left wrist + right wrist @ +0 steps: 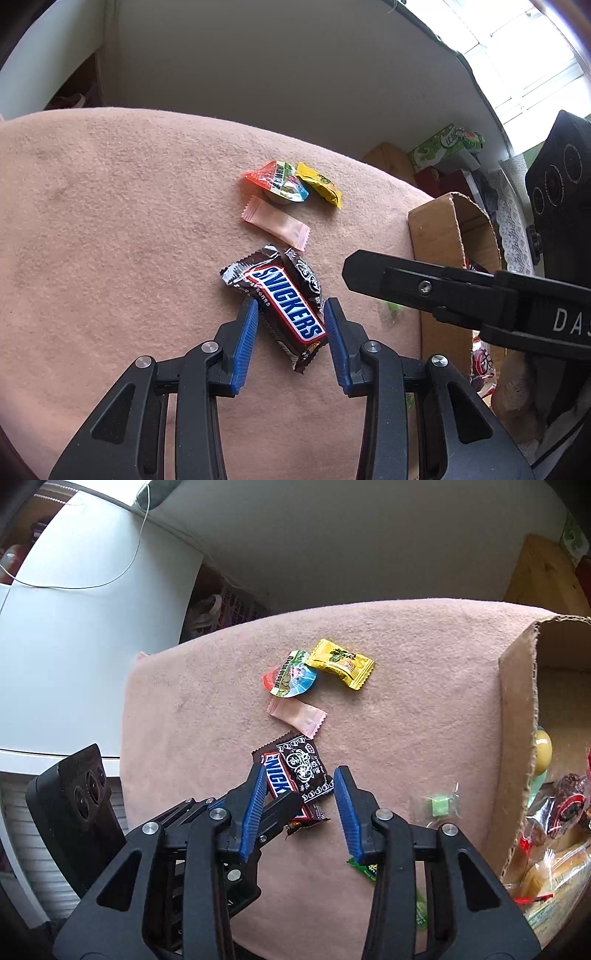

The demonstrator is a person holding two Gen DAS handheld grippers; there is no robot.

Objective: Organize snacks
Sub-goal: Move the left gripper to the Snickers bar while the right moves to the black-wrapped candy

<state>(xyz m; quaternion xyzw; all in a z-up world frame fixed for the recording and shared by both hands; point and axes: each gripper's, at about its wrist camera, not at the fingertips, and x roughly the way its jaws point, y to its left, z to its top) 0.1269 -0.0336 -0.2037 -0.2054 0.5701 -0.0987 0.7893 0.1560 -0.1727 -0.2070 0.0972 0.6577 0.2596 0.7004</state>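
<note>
On the pink cloth [110, 221], the left gripper [284, 805] half-hides the Snickers bar [279, 782].

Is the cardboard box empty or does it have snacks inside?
Not empty. The right wrist view shows wrapped snacks piled inside the cardboard box.

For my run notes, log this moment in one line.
left gripper: open, astride Snickers bar | right gripper: open, over dark candy packet | cardboard box: right
</note>
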